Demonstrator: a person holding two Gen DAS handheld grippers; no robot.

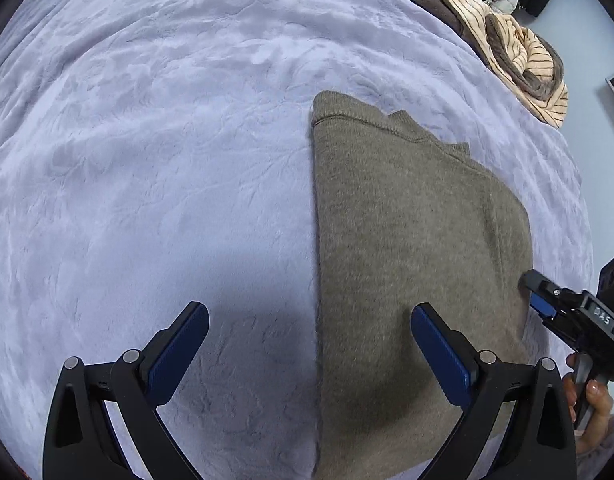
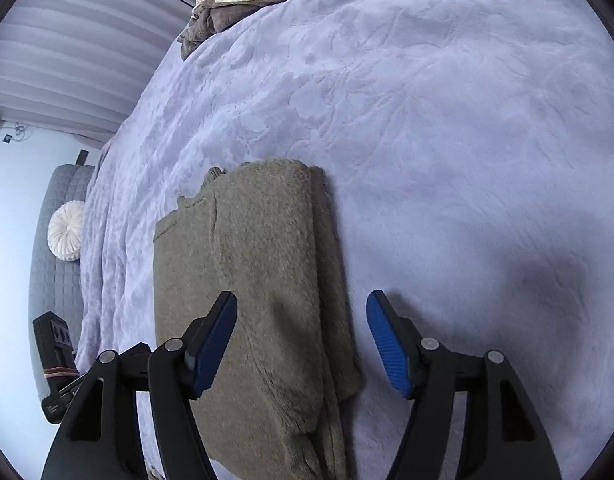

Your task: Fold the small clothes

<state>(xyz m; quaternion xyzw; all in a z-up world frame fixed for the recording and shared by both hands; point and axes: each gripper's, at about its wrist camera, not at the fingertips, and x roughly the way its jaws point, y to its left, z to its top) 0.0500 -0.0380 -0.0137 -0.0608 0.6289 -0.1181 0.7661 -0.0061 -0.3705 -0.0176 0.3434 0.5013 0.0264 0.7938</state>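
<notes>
The lavender embossed plush bed cover carried the olive-brown knitted garment, lying flat at its near right, already folded lengthwise into a narrow panel. A heap of striped cream and brown clothes lay far right, judged unfolded. The left hand-held gripper and right hand-held gripper hovered agape, empty. A crosswise fold appeared outstanding.
</notes>
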